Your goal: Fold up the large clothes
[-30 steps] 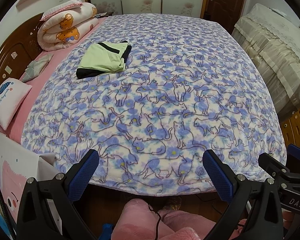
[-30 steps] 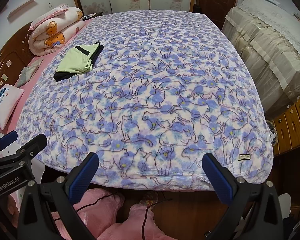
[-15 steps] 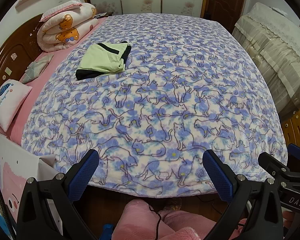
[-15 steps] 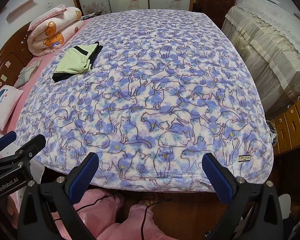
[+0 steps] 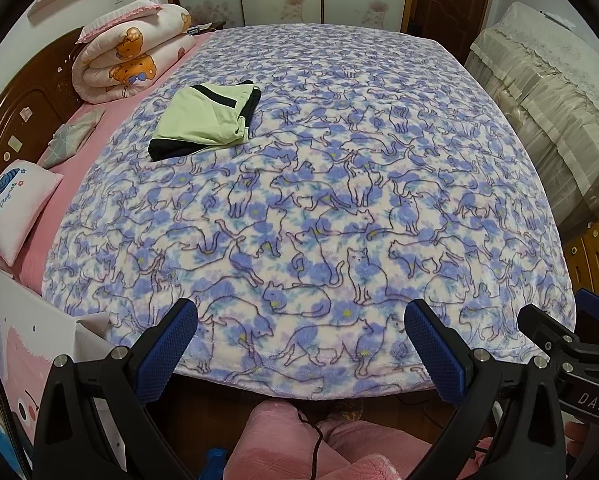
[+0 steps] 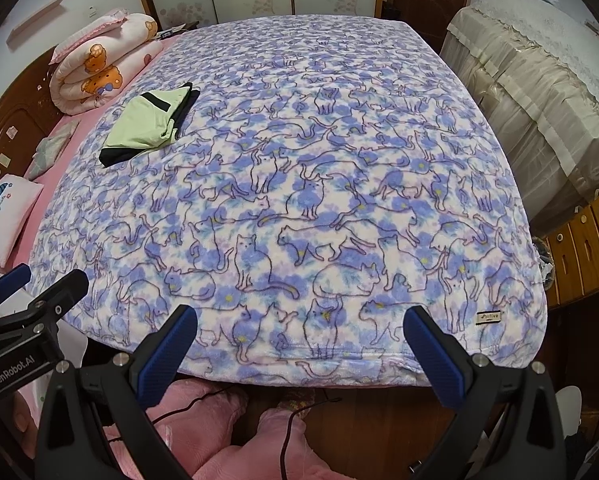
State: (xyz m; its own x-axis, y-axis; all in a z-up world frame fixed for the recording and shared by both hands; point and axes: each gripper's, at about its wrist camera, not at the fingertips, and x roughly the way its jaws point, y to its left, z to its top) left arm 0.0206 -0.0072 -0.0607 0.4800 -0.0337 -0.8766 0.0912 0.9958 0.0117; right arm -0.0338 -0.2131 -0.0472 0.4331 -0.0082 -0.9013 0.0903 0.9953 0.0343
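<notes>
In the left wrist view, a folded green-and-black garment (image 5: 205, 120) lies far left on the cat-print blanket (image 5: 319, 200), near a rolled bear-print quilt (image 5: 131, 60) and a small pillow (image 5: 13, 204); the left gripper (image 5: 301, 344) hangs spread and empty over the near bed edge, above pink-trousered legs (image 5: 299, 444). In the right wrist view, the right gripper (image 6: 299, 344) hangs likewise spread, well apart from the garment (image 6: 147, 124), a covered cabinet (image 6: 539, 92) at right

One folded garment (image 5: 205, 120); one blanket (image 5: 339, 208); one quilt roll (image 5: 131, 56); two tools (image 5: 299, 344).

Cat-print blanket (image 5: 319, 208) over bed, folded green garment (image 5: 203, 120) on top
</notes>
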